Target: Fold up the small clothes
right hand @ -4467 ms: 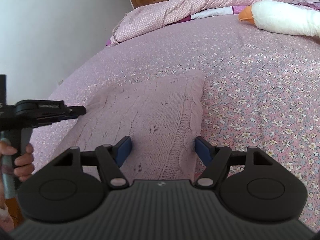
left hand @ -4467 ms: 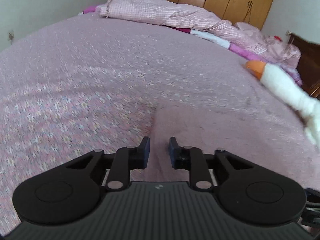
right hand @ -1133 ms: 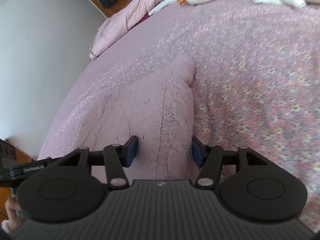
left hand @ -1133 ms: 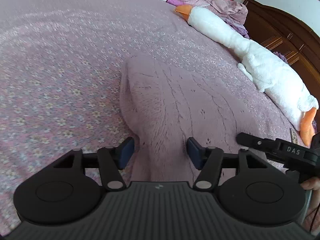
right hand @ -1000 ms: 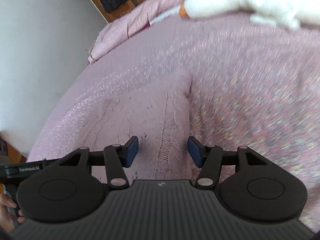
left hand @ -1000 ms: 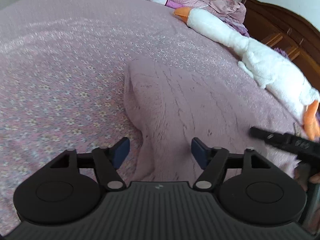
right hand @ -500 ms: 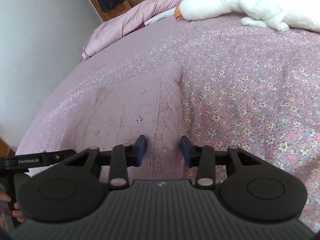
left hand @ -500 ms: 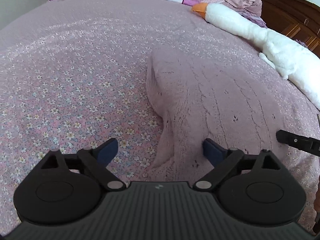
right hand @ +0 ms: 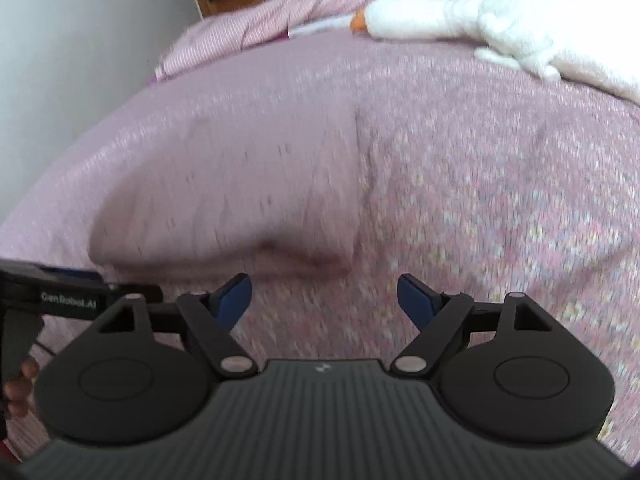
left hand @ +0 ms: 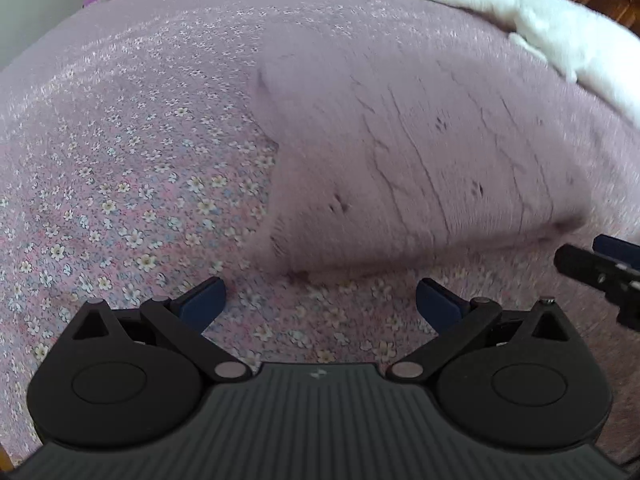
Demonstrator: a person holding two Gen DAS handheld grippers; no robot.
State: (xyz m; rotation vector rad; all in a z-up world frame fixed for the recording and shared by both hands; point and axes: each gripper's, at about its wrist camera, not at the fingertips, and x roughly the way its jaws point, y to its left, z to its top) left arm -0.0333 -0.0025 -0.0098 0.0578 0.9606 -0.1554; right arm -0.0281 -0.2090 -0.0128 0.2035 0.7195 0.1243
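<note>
Left wrist view, nearest first: left gripper [left hand: 320, 304] spread wide, nothing between its blue pads, only flowered bedspread [left hand: 120, 208] under the gap. Just ahead, slightly right of centre, lies the pink knit garment [left hand: 420, 152], a folded slab flat on the bed. Its near edge runs crosswise to the fingers; its left edge runs away up the bed. Near left corner sits just past the fingertips, not touching. At far right the right gripper [left hand: 600, 268] pokes into view by the garment's near right corner.

Right wrist view: right gripper [right hand: 324, 296] also wide and empty, over bare bedspread [right hand: 500, 200]. Garment [right hand: 240, 184] is ahead and left; its near right corner sits just beyond the left pad. Left gripper [right hand: 60, 296] shows at the left edge, with fingers [right hand: 18, 388] of a hand on its handle. Frame is blurred, so fine knit detail is unreadable.

Judgement: both claws are clear of the cloth, one facing each near corner, left claw nearer the left corner, right claw nearer the right. Any next fold would likely start from that near edge, carried away up the bed along the long axis.

Further off: white plush goose [right hand: 500, 28] well beyond the garment, rumpled checked quilt [right hand: 248, 36], wooden cupboards at the back.
</note>
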